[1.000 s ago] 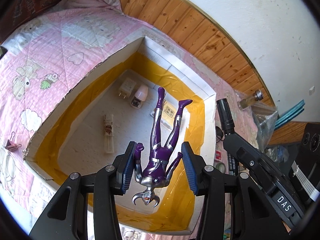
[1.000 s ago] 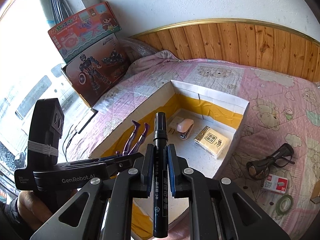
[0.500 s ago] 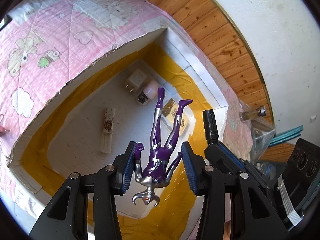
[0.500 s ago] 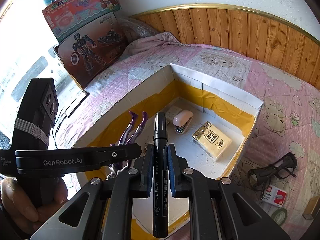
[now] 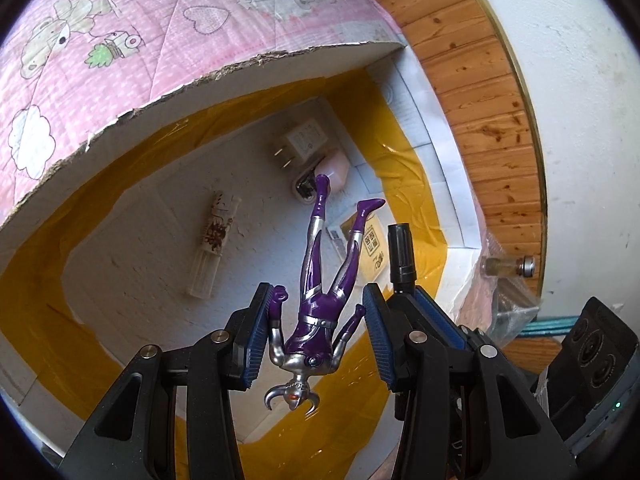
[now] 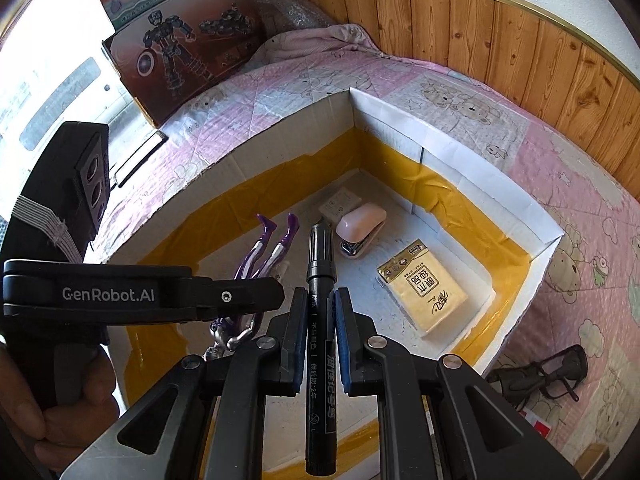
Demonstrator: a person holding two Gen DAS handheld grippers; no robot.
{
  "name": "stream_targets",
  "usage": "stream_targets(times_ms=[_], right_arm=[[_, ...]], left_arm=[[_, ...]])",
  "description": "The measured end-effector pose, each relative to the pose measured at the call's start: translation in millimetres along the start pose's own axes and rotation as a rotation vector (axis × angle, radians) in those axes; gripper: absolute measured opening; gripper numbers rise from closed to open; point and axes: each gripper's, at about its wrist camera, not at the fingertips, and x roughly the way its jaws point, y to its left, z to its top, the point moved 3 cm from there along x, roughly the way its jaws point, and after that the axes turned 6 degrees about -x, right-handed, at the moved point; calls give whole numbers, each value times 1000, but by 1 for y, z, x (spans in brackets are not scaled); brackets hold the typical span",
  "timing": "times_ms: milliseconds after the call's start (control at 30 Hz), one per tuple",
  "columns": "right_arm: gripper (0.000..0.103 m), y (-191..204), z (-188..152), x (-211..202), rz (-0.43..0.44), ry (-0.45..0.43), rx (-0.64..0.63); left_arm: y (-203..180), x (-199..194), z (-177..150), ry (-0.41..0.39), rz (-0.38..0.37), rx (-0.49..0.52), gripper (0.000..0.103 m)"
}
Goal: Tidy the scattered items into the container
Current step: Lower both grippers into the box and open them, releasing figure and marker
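step: drop-off over box | left tool clamped figure by arms, above box centre | right tool pinched marker, 3 o'clock of figure | next: lower, release both inside

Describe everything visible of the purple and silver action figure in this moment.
The action figure is glossy moulded plastic, with a purple torso and boots, silver limbs and a silver horned head with an orange face. It hangs head toward the camera and legs spread, pointing down into the box. The left gripper holds it by the arms, its blue pads against them. The figure is above the box floor, touching nothing else visible.
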Motion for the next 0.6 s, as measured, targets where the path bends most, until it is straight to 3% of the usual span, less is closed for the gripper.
stream_targets(times_ms=[333,600], right_arm=[[14,-8,1,34,-23,131,-145],[14,-13,-2,55,-27,220,-222]], left_arm=[[19,22,5,-17,-1,-203,47],[17,30,8,-75,2,-269,47]])
